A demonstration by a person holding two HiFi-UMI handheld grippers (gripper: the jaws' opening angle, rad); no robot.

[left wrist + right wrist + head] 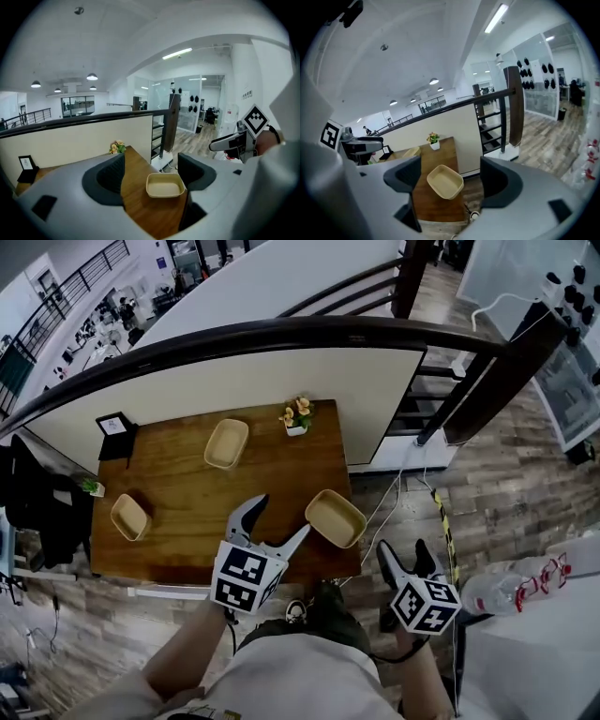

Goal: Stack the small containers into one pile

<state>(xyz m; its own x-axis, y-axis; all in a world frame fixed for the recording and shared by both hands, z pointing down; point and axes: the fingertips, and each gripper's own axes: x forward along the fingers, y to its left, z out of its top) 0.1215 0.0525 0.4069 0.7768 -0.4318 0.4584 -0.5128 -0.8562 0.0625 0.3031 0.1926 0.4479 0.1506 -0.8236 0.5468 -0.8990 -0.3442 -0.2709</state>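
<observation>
I see the left gripper (281,514) and right gripper (405,557) with jaws spread wide, touching nothing. Three shallow tan containers (335,517) lie well apart, unstacked, on the wooden table (187,493).

The left forearm (183,652) reaches forward, holding the left gripper (278,523) out ahead of the body with its two jaws spread wide apart. The right forearm (424,682) stays closer in, and the right gripper (405,557) points forward, its jaws also apart.
</observation>
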